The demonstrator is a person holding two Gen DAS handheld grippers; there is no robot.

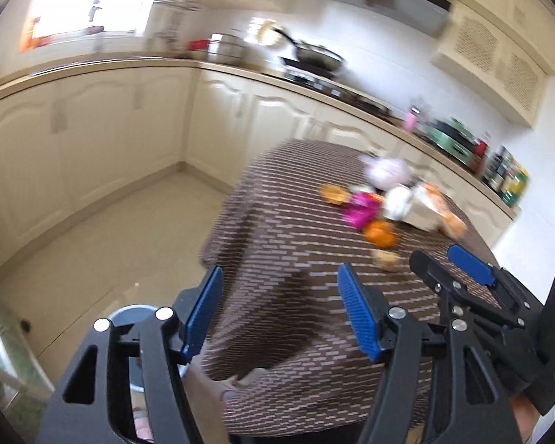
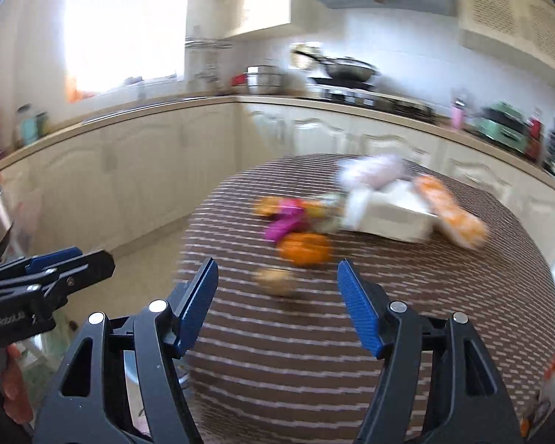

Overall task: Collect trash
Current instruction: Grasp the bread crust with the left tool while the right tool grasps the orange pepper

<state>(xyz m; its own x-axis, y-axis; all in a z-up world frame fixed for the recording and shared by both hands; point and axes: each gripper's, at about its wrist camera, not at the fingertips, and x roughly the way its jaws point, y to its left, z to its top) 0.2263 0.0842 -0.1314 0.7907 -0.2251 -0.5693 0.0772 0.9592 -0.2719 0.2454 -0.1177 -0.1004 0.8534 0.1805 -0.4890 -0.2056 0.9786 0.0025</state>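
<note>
Both of my hand-held grippers are spread with nothing between the pads: the left hand-held gripper (image 1: 279, 312) and the right hand-held gripper (image 2: 277, 305) hang above the near edge of the cloth-covered surface (image 2: 314, 351). The trash lies in 1 loose cluster farther back on it: a magenta wrapper (image 2: 286, 220), an orange peel (image 2: 305, 246), a small tan scrap (image 2: 277, 281) nearest me, a white box (image 2: 392, 216) and an orange-patterned packet (image 2: 451, 211).

I judge the risks to be these: everything is smeared by blur, so I could misjudge the tan scrap and push it along the cloth; the pieces touch, so pinching 1 may drag another off; my 2 tools sit close and could collide.

The only writing I can see is on the left tool's body in the right view, too blurred to read reliably.
</note>
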